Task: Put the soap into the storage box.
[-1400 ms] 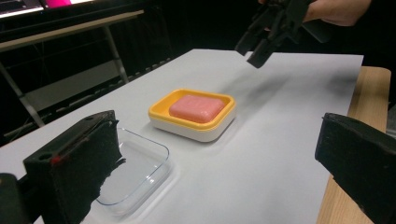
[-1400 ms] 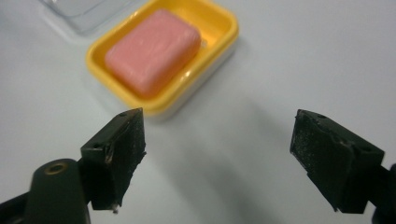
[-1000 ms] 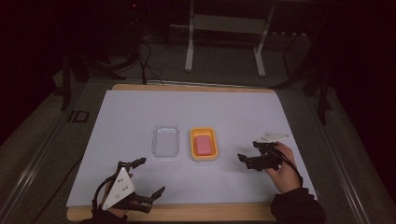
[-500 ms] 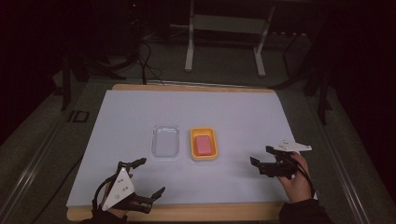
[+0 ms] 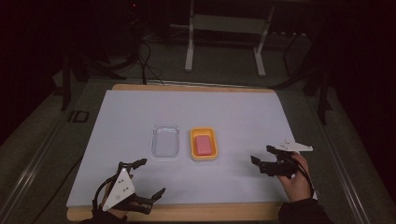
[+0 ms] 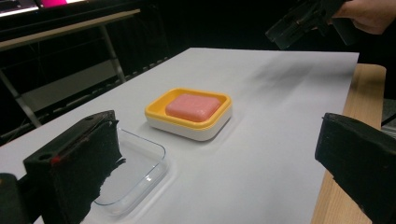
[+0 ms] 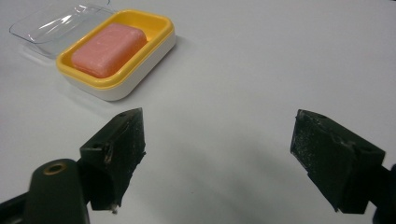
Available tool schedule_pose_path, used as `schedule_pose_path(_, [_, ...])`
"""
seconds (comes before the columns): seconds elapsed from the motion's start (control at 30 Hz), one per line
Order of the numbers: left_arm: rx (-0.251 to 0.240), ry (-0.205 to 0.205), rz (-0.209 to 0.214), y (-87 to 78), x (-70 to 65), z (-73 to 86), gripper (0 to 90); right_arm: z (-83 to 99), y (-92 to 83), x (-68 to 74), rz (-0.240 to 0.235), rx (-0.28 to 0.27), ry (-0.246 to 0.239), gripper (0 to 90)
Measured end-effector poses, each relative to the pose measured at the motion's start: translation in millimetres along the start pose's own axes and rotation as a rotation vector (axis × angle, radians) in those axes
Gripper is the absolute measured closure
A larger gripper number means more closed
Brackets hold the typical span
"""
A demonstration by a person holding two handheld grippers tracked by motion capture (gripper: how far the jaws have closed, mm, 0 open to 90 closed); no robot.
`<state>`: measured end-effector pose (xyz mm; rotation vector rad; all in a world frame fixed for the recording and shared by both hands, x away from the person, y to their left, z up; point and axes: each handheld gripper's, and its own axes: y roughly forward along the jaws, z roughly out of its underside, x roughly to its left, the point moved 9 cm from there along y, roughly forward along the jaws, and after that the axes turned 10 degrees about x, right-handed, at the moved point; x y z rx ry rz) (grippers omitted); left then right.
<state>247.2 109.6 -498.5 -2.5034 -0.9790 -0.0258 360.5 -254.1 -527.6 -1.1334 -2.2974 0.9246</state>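
I take the yellow soap dish (image 5: pixel 204 144) as my landmark and work across from the left. Down at the near-left corner, well apart from the dish, I see the left gripper (image 5: pixel 150 178) in a hand near the white sheet's (image 5: pixel 233 112) front edge. Its jaws stand wide apart with nothing between them; in the left gripper view the two black jaws frame the dish from either side of the picture.

Just left of the dish lies a clear plastic lid (image 5: pixel 166 140), flat on the sheet — beside the dish, with a narrow strip of sheet between them, not touching it.

The dish itself sits near the middle of the sheet, yellow rim over a white base, and in it lies the pink soap bar (image 5: pixel 203 144), flat and uncovered.

To the right of the dish and a little nearer to me, the right gripper (image 5: pixel 262 157) is held above the sheet, pointing back toward the dish — jaws spread wide, empty, with only bare sheet between them. In its own view the dish sits beyond the jaws at upper left.
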Motion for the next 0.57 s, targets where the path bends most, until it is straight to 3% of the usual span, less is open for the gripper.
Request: schedule_pose_path(0.57, [-0.001, -0.001, -0.001, 0.3, 0.4, -0.2, 0.6, 1.4, 2.3, -0.5, 0.02, 0.002, -0.027, 17.8])
